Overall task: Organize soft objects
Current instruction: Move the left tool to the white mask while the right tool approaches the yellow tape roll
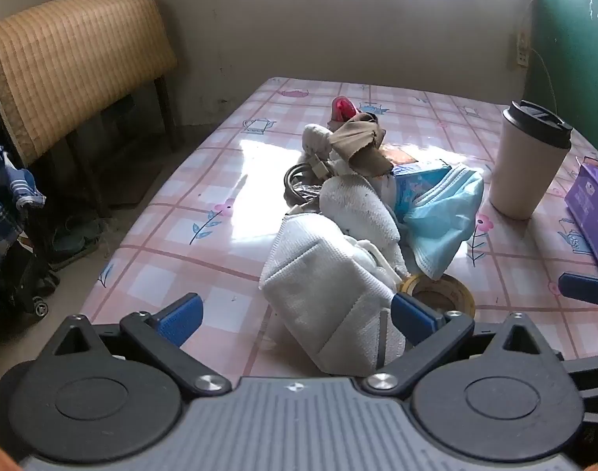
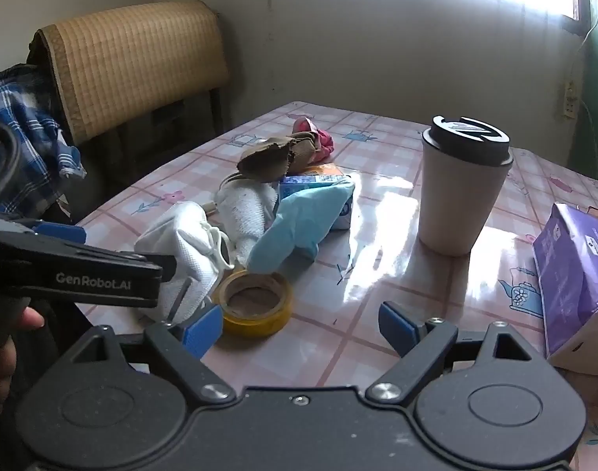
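Two grippers of mine hang over the table point(image 1: 169, 212), both tilted down and both spread wide with nothing between the pads. My left gripper point(image 1: 297, 316) sits just in front of the white mask point(image 1: 326, 274), whose near end reaches toward the gap between the blue pads without being pinched. My right gripper point(image 2: 301, 327) hovers over bare tablecloth, its left pad just beside the yellow tape roll point(image 2: 256, 302).

Soft things lie heaped in the middle of the table: the white mask nearest me, a white sock point(image 1: 358, 204) leaning on it, a blue mask point(image 1: 444, 219) draped to the right over a tissue pack point(image 1: 412, 184), a brown cloth point(image 1: 361, 141) on top, and something red point(image 1: 343, 108) behind. Dark coiled cable point(image 1: 299, 180) shows at the left of the heap. To the right stand a lidded cup point(image 1: 530, 157) and a purple packet point(image 1: 591, 212), apart from the pile.
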The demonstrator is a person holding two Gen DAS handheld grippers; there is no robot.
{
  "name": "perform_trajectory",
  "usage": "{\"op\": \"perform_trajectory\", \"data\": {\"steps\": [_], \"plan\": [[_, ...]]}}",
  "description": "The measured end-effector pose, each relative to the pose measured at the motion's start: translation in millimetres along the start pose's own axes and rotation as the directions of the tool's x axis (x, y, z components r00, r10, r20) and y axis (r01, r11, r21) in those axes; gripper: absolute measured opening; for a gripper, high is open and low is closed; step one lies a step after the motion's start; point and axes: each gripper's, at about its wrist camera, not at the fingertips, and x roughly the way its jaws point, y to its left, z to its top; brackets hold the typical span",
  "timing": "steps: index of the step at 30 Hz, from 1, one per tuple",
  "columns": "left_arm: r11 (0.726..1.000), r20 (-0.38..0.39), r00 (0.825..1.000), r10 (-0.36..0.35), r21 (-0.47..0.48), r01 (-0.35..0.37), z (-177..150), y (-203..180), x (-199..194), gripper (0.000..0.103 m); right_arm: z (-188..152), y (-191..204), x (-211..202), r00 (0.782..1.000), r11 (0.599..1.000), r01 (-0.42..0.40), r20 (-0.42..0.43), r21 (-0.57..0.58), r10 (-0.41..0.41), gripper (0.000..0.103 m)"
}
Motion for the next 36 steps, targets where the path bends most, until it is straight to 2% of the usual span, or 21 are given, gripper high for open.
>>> {"op": "perform_trajectory", "data": {"steps": [6, 7, 28, 36], "plan": [[1.000, -0.005, 1.000, -0.001, -0.001, 0.001, -0.9, 0.1, 2.0, 0.103, 8.4, 0.4, -0.3, 1.000, 1.000, -0.007, -0.012, -0.013, 0.007, 0.101], [1.000, -0.004, 1.000, 0.000, -0.002, 0.000, -1.1, 0.0, 1.6, 0.103, 5.6, -3.6, -0.9, 1.000, 1.000, 0.016, -0.006, 0.006, -0.016, 0.101], [1.000, -0.021, 1.000, 0.002, 0.003, -0.002, 1.9, 1.1, 11.9, 0.103, -1.0, 4.6, 15.4, 1.000, 0.999, 0.002, -0.007, -0.037, -0.002, 0.101], [1.000, -0.025, 1.000, -0.007, 0.006, 0.007, 4.3, -1.0, 15.7, 0.103, -1.8, 5.9, 19.1, 0.998, 0.997, 0.013, -0.052, -0.071, -0.016, 0.101]]}}
